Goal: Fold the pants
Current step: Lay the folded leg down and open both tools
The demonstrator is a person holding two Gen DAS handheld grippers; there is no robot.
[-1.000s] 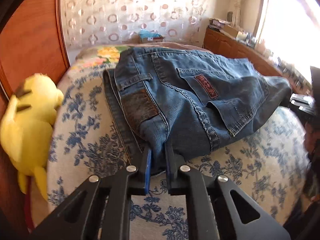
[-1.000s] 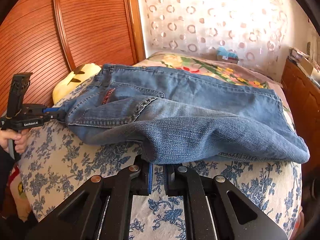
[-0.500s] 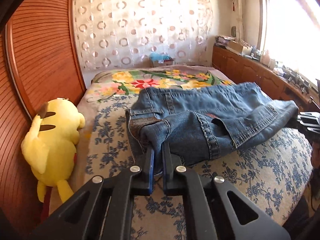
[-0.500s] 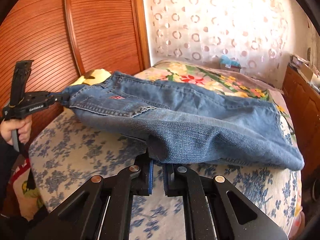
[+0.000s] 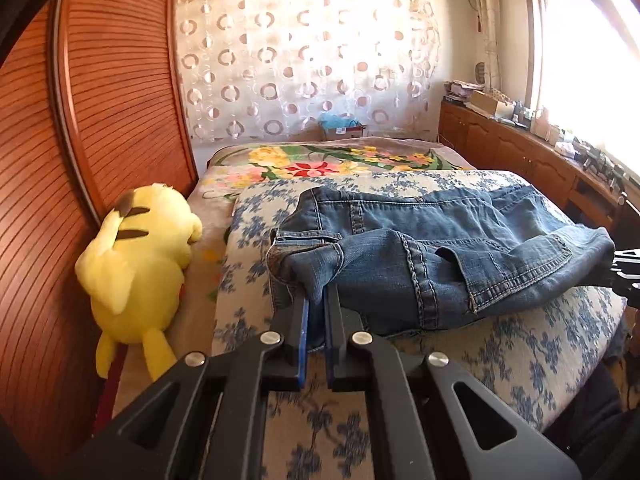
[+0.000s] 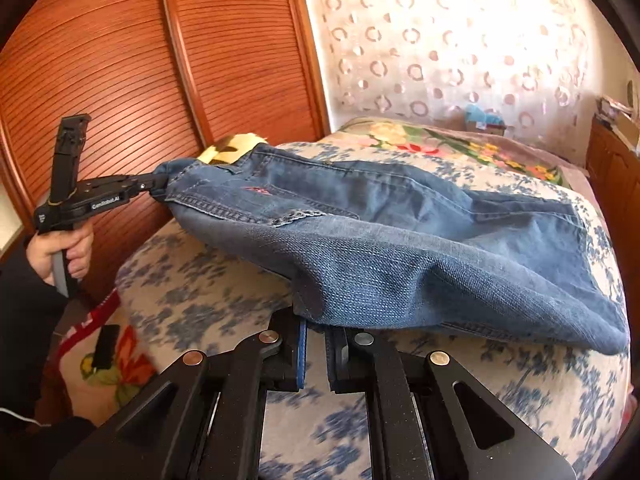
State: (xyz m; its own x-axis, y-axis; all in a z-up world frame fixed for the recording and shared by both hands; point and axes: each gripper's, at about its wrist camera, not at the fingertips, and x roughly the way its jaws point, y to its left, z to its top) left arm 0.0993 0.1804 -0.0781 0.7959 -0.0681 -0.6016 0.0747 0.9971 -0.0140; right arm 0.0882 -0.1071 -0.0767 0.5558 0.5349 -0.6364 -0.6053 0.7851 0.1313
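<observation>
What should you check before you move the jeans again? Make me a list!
1. Left tongs pinching the jeans: ok.
2. Right tongs pinching the jeans' edge: ok.
3. Jeans lifted between both tongs, far side on the bed: ok.
4. Yellow plush toy clear of the jeans: ok.
5. Layers lined up neatly underneath: cannot tell.

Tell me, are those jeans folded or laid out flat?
Folded, not flat: the jeans are doubled over, one denim layer on another, and each tool, left and right, pinches an edge, lifting it off the bed.
</observation>
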